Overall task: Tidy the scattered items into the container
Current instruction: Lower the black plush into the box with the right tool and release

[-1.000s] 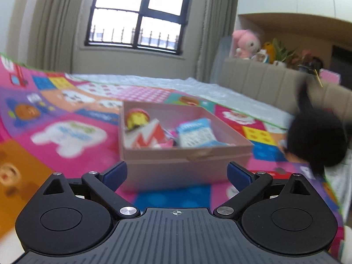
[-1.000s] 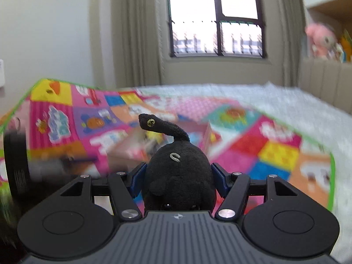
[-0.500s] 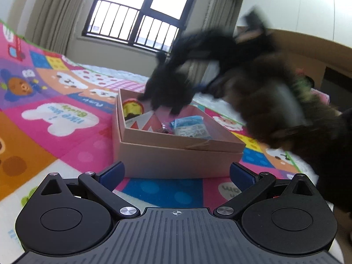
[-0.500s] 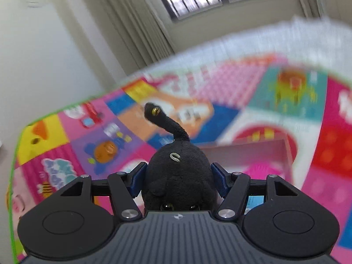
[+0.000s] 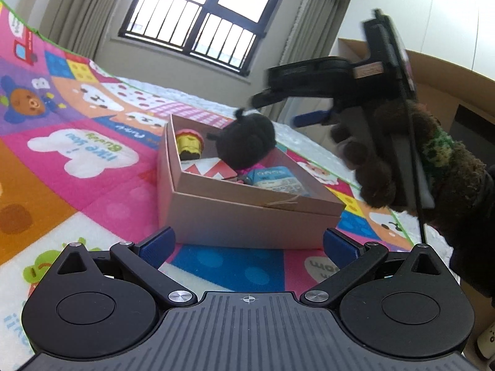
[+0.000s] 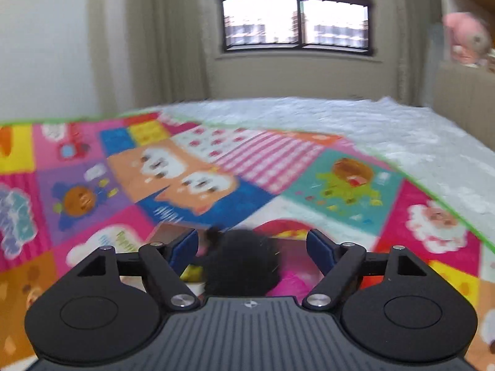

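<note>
Blurring black plush toy [image 6: 244, 262], box [image 5: 247, 219] mostly hidden.

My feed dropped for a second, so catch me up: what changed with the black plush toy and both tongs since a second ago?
The right tongs carried the black plush toy over the cardboard box and are opening; the toy has left their pads and now sits in the box on the other items. The left tongs stayed open and empty in front of the box, which has not moved on the play mat.
</note>
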The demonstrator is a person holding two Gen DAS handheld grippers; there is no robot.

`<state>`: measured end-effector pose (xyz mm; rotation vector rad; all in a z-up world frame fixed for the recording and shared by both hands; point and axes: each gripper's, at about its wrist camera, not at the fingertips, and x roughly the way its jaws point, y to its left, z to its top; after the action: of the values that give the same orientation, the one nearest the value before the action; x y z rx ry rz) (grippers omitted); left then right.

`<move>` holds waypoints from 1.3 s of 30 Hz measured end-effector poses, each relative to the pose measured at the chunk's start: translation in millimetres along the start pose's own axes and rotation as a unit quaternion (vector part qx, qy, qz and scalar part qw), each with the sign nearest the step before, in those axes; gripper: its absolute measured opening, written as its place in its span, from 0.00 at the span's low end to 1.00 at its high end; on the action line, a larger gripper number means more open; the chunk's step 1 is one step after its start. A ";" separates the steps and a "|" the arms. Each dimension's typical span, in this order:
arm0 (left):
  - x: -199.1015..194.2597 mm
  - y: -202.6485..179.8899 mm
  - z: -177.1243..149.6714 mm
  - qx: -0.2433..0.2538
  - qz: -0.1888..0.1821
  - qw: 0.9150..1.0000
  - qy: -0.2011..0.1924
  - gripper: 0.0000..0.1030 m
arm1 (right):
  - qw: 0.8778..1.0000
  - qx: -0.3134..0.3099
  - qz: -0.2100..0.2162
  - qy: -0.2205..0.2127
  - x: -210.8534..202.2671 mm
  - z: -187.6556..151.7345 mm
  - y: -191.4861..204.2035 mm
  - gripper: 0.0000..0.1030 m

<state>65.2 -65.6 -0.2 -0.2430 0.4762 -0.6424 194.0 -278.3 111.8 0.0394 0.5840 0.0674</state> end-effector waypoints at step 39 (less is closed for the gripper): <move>-1.6 -0.1 -1.9 -0.014 -0.002 1.000 0.003 1.00 | 1.000 -0.013 -0.019 0.009 9.3 -29.3 16.3 0.75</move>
<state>63.1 -64.8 -1.2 -0.2681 0.4914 -0.6410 184.7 -260.8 83.1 0.0017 0.6009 0.0376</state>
